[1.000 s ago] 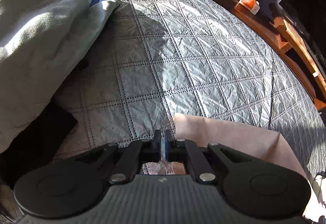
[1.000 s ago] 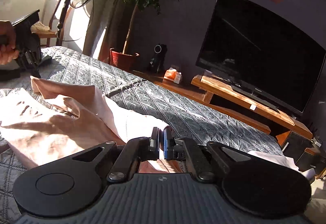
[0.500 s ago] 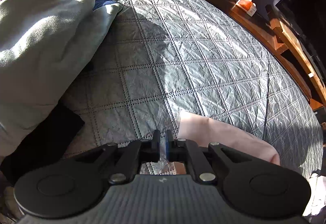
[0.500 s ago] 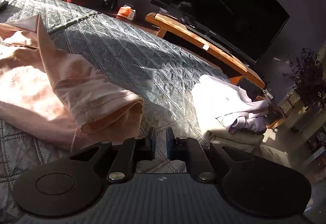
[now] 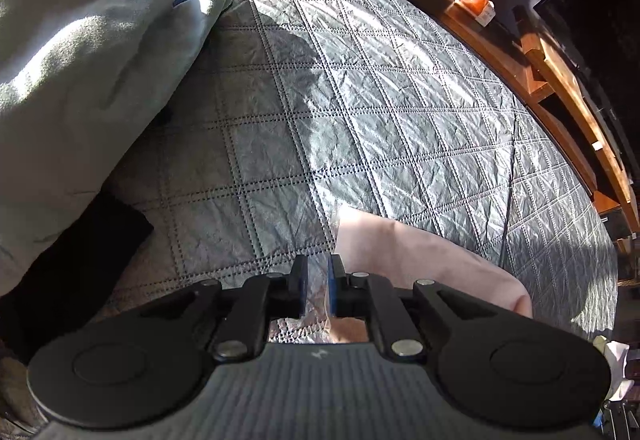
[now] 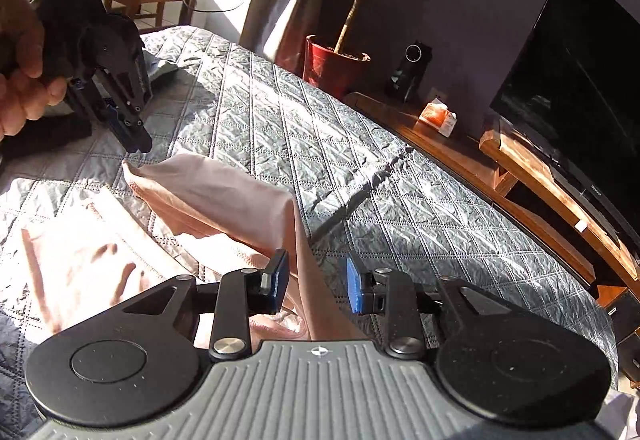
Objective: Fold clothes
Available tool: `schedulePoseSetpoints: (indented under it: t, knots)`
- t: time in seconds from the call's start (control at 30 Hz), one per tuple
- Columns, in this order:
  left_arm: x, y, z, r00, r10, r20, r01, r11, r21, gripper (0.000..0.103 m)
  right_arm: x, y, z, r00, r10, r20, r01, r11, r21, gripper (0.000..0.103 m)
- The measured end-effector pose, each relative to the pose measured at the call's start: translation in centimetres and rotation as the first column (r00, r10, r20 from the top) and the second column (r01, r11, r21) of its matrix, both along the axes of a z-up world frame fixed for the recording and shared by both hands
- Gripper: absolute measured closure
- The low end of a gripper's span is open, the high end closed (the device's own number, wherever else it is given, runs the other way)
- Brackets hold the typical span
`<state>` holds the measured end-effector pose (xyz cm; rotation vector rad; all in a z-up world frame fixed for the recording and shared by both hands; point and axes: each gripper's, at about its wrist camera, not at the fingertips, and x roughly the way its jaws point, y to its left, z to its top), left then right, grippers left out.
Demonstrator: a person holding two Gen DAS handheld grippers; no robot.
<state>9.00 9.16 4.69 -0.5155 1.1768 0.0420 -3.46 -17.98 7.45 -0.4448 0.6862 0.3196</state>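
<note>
R gripper [image 6: 316, 280]: blue-padded jaws have just been opening and stand well apart, a fold of the pale pink cotton garment [image 6: 224, 200] rising between them, cloth lying against the L-hand pad but not pinched. L gripper [image 5: 318, 282]: jaws have just been easing apart too, now only a narrow slit, w/ the grey quilt showing through it; pink garment's corner [image 5: 420, 260] sits just beside the R-hand pad, and whether the pad touches the cloth is hard to tell from this angle, though nothing is clamped. In the R wrist view the L gripper [image 6: 134, 140] hangs tip-down just above the garment's far corner, held by a hand [image 6: 20, 60] at the frame's left edge. Pink garment lies rumpled on the grey diamond-quilted bedspread [image 5: 360, 100], part flat in sunlight, part humped in a loose fold running between the two grippers. Further out: a pale grey-green fleece garment [image 5: 80, 80] heaped at the left, a black cloth [image 5: 80, 260] under its edge. Beyond the bed, a long wooden TV bench [image 6: 540, 176] w/ a dark flat screen [image 6: 580, 80], an orange tissue box [image 6: 438, 118], a red plant pot [image 6: 332, 60].
</note>
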Motion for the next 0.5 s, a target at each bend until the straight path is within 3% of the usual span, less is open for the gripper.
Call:
schedulePoseSetpoints:
  t: [0.2, 0.23, 0.27, 0.4, 0.5]
  knots:
    - [-0.2, -1.4, -0.1, 0.998, -0.063, -0.008, 0.062, 0.998, -0.030, 0.087, 5.4, 2.5, -3.0, 0.992, 0.024, -0.124, -0.035, 0.995, -0.090, 0.069]
    - [-0.3, -1.8, -0.2, 0.996, -0.085, -0.011, 0.085, 0.995, -0.047, 0.085, 5.8, 2.6, -3.5, 0.988, 0.027, -0.153, -0.040, 0.995, -0.088, 0.081]
    - [-0.3, -2.2, -0.4, 0.994, -0.113, -0.014, 0.111, 0.991, -0.070, 0.083, 5.6, 2.4, -3.2, 0.988, 0.023, -0.151, -0.033, 0.997, -0.064, 0.101]
    - [-0.8, -4.6, -0.6, 0.970, -0.241, -0.012, 0.237, 0.962, -0.134, 0.081, 4.5, 1.3, -1.1, 0.994, 0.000, -0.112, 0.006, 0.999, 0.047, 0.102]
    - [-1.5, -7.0, -0.4, 0.930, -0.368, 0.005, 0.366, 0.923, -0.116, 0.080, 2.8, 0.1, 1.1, 0.997, -0.030, -0.066, 0.038, 0.992, 0.123, 0.102]
